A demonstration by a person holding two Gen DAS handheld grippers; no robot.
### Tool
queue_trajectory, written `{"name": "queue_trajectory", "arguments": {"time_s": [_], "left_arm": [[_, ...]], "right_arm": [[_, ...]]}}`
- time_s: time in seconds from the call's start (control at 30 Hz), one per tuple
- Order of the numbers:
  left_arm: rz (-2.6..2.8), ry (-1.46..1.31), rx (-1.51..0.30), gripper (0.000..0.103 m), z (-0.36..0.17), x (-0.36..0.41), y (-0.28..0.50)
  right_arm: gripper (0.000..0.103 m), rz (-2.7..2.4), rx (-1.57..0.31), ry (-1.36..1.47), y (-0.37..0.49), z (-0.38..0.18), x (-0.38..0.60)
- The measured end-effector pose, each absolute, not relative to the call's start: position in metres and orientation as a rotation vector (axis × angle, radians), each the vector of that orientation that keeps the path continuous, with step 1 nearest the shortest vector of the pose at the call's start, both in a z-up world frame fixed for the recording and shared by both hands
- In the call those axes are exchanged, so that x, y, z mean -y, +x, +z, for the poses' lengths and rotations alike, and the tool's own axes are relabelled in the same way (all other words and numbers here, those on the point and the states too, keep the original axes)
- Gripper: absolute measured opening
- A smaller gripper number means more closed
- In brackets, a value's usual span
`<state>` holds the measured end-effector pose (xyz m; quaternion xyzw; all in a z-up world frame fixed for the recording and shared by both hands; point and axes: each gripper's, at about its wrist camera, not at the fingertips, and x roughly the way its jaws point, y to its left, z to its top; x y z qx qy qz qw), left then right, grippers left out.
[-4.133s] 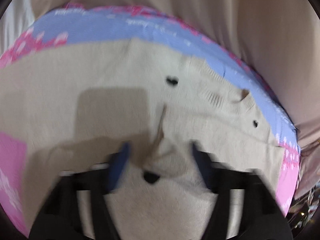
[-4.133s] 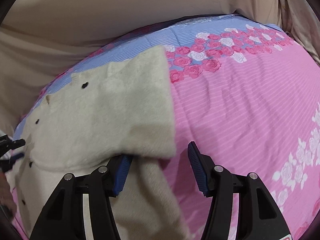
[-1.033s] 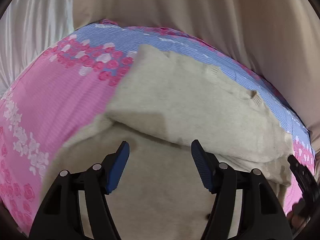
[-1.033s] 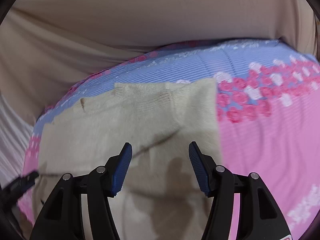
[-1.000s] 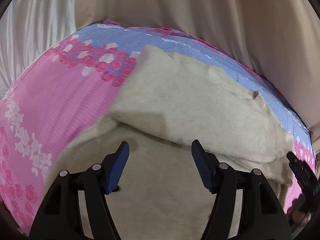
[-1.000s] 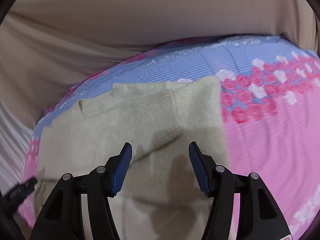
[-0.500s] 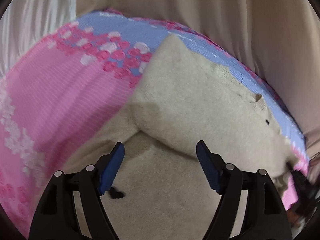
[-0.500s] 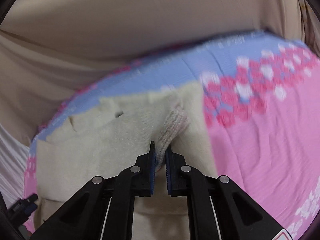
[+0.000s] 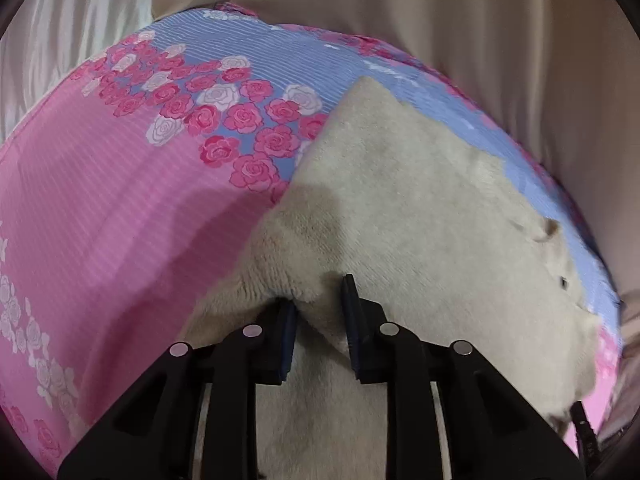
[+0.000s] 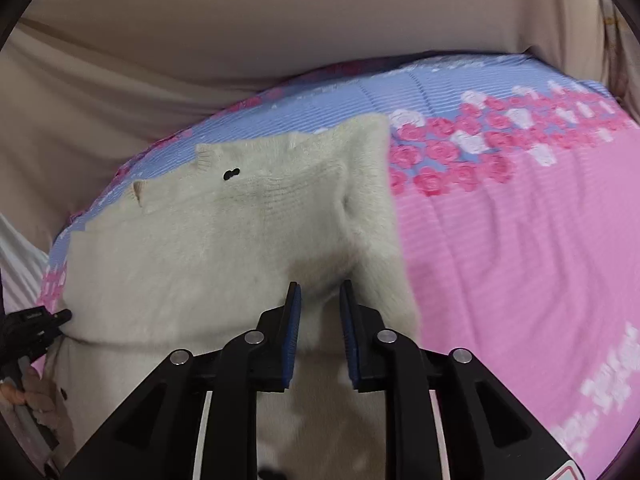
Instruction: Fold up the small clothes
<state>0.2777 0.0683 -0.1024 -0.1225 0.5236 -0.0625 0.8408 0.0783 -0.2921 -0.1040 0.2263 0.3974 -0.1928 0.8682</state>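
Both claws were down on a cream knitted cardigan (image 9: 420, 216) spread over a bed sheet (image 9: 120, 208) printed in pink and blue with roses. Left claw (image 9: 318, 316) had just been closing; its blue pads (image 9: 288, 332) stood narrow, pinching a raised fold at the garment's left edge, where the folded layer overhung the one beneath. Right claw (image 10: 320, 320) had just been opening a little from a tight pinch; its jaws stood narrow with fuzzy fabric between them, though I cannot tell whether the pads pressed it. From the right wrist, the cardigan (image 10: 208, 248) lay on the sheet (image 10: 520, 240) with a black button (image 10: 231, 174) near its ribbed neckline. Beige fabric (image 10: 280, 20) rose behind the bed.
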Motion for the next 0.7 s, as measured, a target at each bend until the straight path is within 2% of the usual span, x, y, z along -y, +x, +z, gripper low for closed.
{"name": "queue_trajectory", "arguments": {"time_s": [0.03,0.07,0.1,0.13,0.17,0.27,0.37,0.47,0.7], "left_arm": [[-0.16,-0.257,-1.096,0.027,-0.096,-0.075,0.268],[-0.175,-0.249,-1.09,0.033,-0.092,-0.08,0.261],[-0.173,-0.223,-1.08,0.04,-0.088,-0.088,0.247],[-0.147,-0.195,-1.065,0.051,-0.084,-0.097,0.234],[-0.129,-0.165,-1.049,0.055,-0.081,-0.111,0.214],[-0.113,-0.096,-1.086,0.057,-0.086,-0.139,0.175],[-0.083,-0.085,-1.203,0.059,-0.104,-0.17,0.131],[-0.06,-0.133,-1.254,0.063,-0.115,-0.19,0.1],[0.0,-0.182,-1.213,0.079,-0.119,-0.193,0.065]], "right_arm": [[0.032,-0.398,-0.831,0.474,0.061,-0.099,0.288],[0.043,-0.394,-0.836,0.473,0.048,-0.097,0.285],[0.047,-0.387,-0.856,0.471,0.029,-0.097,0.28],[0.047,-0.38,-0.881,0.468,0.014,-0.099,0.275],[0.047,-0.373,-0.916,0.462,-0.004,-0.102,0.269],[0.047,-0.354,-1.036,0.488,-0.062,-0.118,0.25],[0.048,-0.326,-1.107,0.56,-0.113,-0.13,0.23],[0.054,-0.304,-1.112,0.577,-0.14,-0.13,0.209],[0.057,-0.262,-1.058,0.598,-0.139,-0.131,0.191]]}}
